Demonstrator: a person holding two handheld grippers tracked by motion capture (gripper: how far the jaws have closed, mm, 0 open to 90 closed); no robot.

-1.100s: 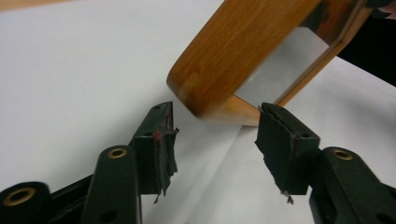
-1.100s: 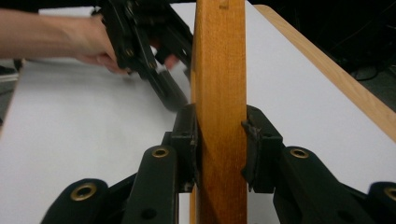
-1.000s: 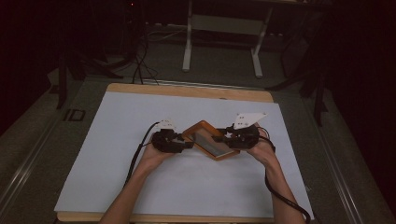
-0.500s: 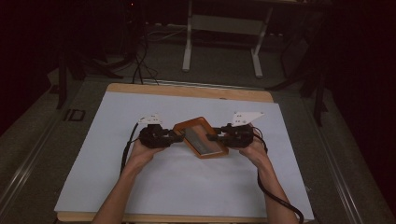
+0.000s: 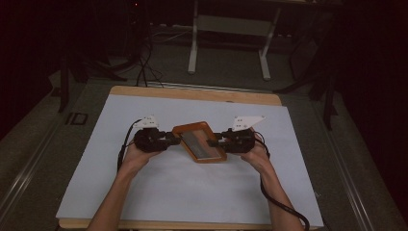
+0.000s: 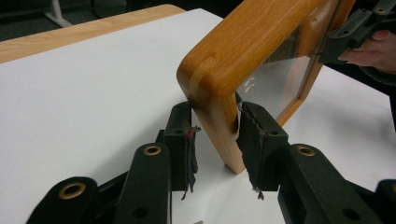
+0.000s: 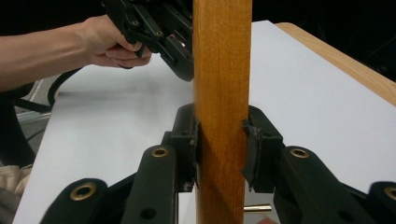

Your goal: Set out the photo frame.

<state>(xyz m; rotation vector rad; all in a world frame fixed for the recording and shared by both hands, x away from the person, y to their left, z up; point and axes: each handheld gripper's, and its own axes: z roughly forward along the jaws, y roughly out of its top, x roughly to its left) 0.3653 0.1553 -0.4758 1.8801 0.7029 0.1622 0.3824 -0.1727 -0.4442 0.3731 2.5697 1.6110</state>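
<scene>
Two tongs, left (image 5: 174,140) just closing, right (image 5: 214,141), gripping wooden frame (image 5: 199,141) above table (image 5: 144,192)

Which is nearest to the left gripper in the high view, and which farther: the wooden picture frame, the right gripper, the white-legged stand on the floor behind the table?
1. Wooden picture frame: between the left gripper's jaws, at its right.
2. Right gripper: across the frame, on its far edge.
3. White-legged stand: on the floor beyond the table, farthest.

Left hand-held gripper (image 5: 171,140) and right hand-held gripper (image 5: 214,141): black bodies, each topped with a grey three-cornered plate. Black jaws with brass-ringed screw holes, serrated dark pads frayed at the edges. A black cable trails from each. Forearms bare, no sleeves visible.
</scene>
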